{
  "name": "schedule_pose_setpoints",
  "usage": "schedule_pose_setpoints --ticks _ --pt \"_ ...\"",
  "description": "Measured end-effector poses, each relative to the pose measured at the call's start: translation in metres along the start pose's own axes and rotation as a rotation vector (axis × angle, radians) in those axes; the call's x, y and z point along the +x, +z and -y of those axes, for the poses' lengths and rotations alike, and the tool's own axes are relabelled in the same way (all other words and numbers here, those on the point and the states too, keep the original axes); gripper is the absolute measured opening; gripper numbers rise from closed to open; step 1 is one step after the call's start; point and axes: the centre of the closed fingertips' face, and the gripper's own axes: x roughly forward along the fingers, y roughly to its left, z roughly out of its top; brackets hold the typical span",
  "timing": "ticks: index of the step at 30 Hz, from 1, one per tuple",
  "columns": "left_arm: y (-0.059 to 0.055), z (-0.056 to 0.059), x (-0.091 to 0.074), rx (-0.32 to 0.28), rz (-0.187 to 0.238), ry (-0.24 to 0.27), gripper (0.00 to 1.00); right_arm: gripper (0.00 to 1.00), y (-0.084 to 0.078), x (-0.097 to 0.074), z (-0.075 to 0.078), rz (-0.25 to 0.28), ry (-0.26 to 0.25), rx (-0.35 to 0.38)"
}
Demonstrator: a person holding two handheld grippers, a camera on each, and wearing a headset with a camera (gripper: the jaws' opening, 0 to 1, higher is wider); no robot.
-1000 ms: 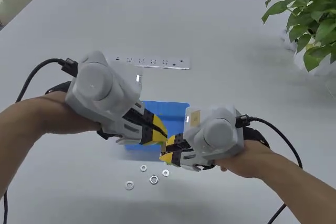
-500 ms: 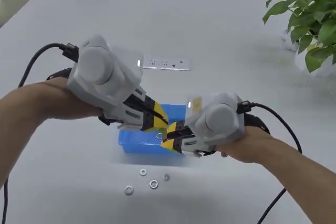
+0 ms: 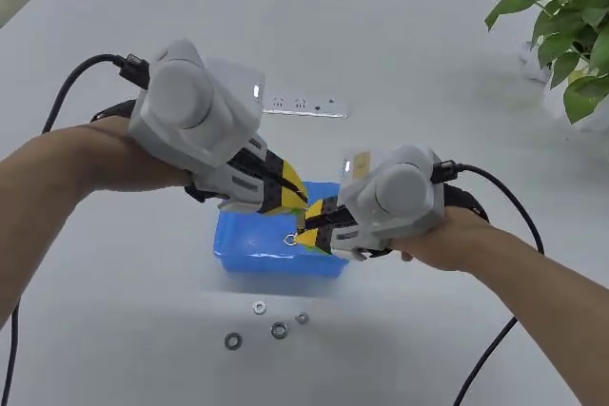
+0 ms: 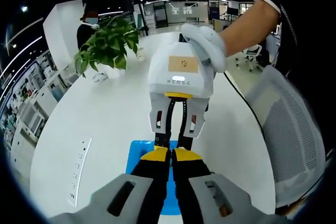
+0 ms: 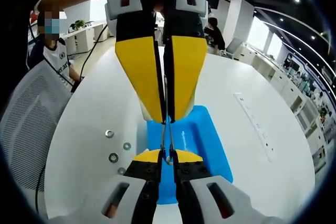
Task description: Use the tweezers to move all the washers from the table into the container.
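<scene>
Left tool and right tool have moved away from the loose washers on the white tabletop and now meet over the blue container. The right gripper view shows the left tool clamped on the thin tweezers, while the right tool pinches their lower end. In the head view, one held washer hangs above the container, and four loose washers lie just in front of it.

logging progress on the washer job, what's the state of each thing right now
left hand-held gripper: shut on the tweezers
right hand-held gripper: shut on the tweezers
tweezers: clamped by both, tips over the container
container: open, upright on the table
held washer: at the tweezer tips, above the container
loose washers: four, flat on the table
</scene>
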Motion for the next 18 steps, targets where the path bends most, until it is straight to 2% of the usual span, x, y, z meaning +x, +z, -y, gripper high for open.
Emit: schedule_pose_setpoints --ticks 18 --pt "-0.021 -0.021 0.024 -0.008 -0.02 0.0 0.06 0.1 -0.027 0.019 0.019 -0.028 0.027 0.018"
